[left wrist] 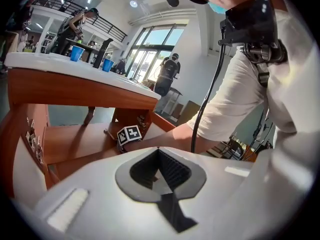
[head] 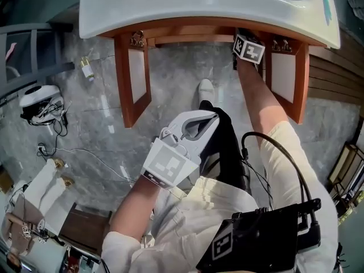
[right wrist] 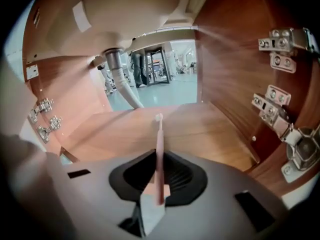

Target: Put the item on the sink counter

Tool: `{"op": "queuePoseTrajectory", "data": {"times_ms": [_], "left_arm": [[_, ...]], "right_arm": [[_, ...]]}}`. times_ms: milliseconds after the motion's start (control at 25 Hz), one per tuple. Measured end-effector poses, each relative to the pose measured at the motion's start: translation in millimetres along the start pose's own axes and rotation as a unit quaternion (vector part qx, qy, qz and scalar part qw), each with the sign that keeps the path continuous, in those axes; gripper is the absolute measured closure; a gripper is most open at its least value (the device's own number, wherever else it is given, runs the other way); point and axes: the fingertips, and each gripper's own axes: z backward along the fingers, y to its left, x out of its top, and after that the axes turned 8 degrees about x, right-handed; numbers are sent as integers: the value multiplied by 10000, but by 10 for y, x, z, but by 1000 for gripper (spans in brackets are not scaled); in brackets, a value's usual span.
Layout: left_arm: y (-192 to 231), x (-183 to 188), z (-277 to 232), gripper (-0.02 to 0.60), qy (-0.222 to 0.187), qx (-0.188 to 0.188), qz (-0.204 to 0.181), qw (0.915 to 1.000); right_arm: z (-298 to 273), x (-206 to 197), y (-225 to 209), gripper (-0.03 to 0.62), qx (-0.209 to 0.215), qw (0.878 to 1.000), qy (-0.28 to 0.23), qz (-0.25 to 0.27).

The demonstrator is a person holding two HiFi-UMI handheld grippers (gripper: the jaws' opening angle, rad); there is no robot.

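Pink plastic toothbrush [right wrist: 159, 144]: thin, light, stiff, probably slick. It is clamped low on the handle by the right gripper [right wrist: 159, 181], white head forward, inside the smooth wooden cabinet [right wrist: 215, 129] under the glossy white sink [head: 193, 7]. A mid-handle grip would likely pivot less. Left gripper [left wrist: 160, 171] jaws together, empty.
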Motion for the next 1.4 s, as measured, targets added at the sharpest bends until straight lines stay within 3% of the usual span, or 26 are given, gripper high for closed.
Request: {"op": "queuePoseTrajectory", "data": {"times_ms": [200, 600, 840, 1240, 1400], "left_arm": [[47, 14, 19, 576, 8, 16, 41, 10000], [-59, 122, 81, 576, 33, -33, 59, 10000], [-222, 78, 22, 576, 320, -355, -82, 9988], [-649, 104, 155, 577, 638, -1079, 143, 9920], [-763, 187, 330, 577, 792, -1177, 194, 9897]], "right_arm": [[7, 40, 13, 492, 51, 9998, -80, 152], [183, 73, 112, 490, 142, 9992, 49, 362], [428, 95, 192, 490, 267, 9985, 101, 473], [1230, 237, 482, 491, 459, 9958, 197, 764], [1630, 331, 693, 491, 552, 9939, 215, 929]]}}
